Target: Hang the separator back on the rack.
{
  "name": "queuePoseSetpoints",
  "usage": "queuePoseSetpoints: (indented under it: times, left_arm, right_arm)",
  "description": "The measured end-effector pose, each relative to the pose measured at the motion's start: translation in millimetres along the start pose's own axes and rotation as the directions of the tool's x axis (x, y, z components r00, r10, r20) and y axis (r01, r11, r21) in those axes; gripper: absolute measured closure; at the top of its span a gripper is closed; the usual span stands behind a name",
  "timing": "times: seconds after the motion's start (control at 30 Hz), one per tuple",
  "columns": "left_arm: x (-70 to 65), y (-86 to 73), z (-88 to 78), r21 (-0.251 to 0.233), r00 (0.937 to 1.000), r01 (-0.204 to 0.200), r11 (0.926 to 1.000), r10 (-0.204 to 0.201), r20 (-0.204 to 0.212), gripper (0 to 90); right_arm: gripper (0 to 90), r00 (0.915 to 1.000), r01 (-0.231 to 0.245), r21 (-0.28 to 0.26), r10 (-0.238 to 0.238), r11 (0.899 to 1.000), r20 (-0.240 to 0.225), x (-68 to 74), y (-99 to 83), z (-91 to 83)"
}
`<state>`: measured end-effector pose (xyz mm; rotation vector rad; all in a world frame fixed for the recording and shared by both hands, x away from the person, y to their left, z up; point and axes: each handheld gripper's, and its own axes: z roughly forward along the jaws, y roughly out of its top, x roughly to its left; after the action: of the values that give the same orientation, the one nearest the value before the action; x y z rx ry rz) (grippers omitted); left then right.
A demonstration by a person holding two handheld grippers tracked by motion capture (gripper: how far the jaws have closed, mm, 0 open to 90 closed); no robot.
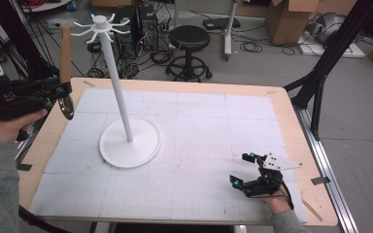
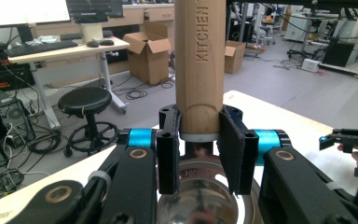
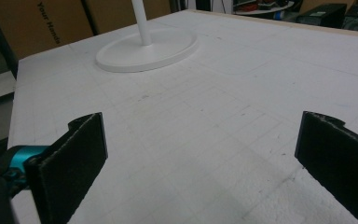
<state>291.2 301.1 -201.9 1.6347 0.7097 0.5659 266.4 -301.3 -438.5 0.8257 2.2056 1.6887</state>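
The left gripper (image 1: 60,92) is clamped on a utensil (image 1: 66,53) with a wooden handle, held upright at the tabletop's left edge. In the left gripper view its fingers (image 2: 168,156) press both sides of the handle's lower end (image 2: 200,70), just above a metal collar, and a shiny metal head (image 2: 200,191) hangs below them. In the high view that head (image 1: 67,107) shows as a small round metal piece under the gripper. No container shows.

The tabletop (image 1: 291,121) has a wooden rim and carries a white gridded mat (image 1: 199,145). On the mat, left of centre, stands a white rack (image 1: 126,97): a round base, a tall post and a crown of short hooks (image 1: 99,24) at the top. The utensil is near the hooks, to their left and apart from them.

The right gripper (image 1: 245,172) rests at the mat's near right corner, its fingers (image 3: 70,163) spread wide with only bare mat between them, well apart from the rack.

Beyond the tabletop lie a grey floor, a black stool (image 1: 189,48), cables, cardboard boxes (image 1: 291,19) and black frame legs (image 1: 330,63).
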Motion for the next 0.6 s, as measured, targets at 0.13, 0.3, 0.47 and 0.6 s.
queuePoseSetpoints:
  times: [0.13,0.3,0.47,0.6]
  left_arm:
    - [-0.6,-0.1,4.0,-0.001,1.0,0.004,1.0,-0.004,0.008,69.5]
    - [-2.1,-0.5,7.4,-0.005,0.9999,0.008,1.0,-0.008,0.015,69.5]
    - [-2.0,-1.7,10.4,0.002,0.9998,0.008,1.0,-0.008,0.019,69.5]
    - [-0.9,-3.5,13.9,-0.003,0.9994,0.023,0.9997,-0.023,0.025,69.5]
  right_arm:
    - [1.3,1.0,0.0,-0.001,0.0,1.0,0.0,0.1,0.1,0.0]
    - [1.4,1.0,-0.001,-0.004,0.001,1.0,0.0,0.0,0.1,-0.4]
    - [1.4,1.0,0.0,-0.001,0.0,1.0,-0.001,0.0,-0.1,-0.1]
    - [1.4,1.0,0.001,-0.002,-0.001,1.0,-0.001,-0.2,-0.1,0.2]
